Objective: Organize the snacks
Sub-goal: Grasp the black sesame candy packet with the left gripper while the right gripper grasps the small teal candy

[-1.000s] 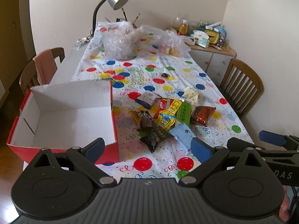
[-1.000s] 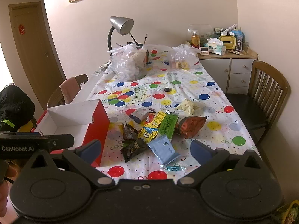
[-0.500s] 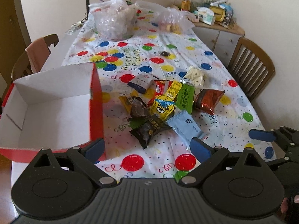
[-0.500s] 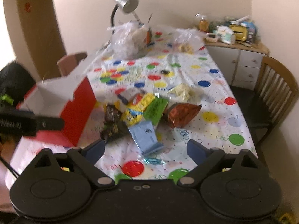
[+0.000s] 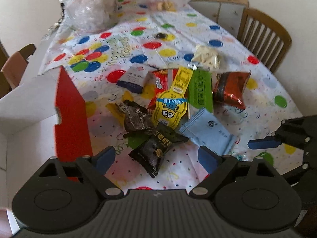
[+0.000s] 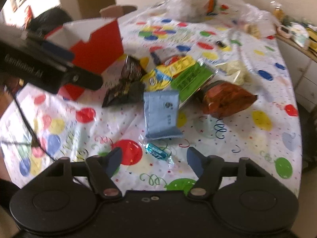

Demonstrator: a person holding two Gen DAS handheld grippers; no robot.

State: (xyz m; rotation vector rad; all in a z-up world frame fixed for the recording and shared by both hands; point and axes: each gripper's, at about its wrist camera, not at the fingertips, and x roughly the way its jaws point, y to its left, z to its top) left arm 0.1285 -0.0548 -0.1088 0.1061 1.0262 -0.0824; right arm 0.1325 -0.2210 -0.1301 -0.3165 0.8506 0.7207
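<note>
Both tools have been lowered toward the heap since a second ago. The left gripper (image 5: 156, 155), closing and empty, is poised over the black packet (image 5: 156, 148); the right gripper (image 6: 153, 158), narrowing, frames the teal candy (image 6: 157, 151). Beyond, the red box (image 5: 35, 107) is seen empty: sorting is judged just beginning.

box (image 5: 69, 107): on table (image 5: 263, 107), left of snack pile (image 5: 170, 103)
candy (image 6: 158, 151): in front of pile, apart
bags (image 5: 91, 10): far end of table
chair (image 5: 263, 39): right of table
cabinet (image 5: 223, 10): behind chair
</note>
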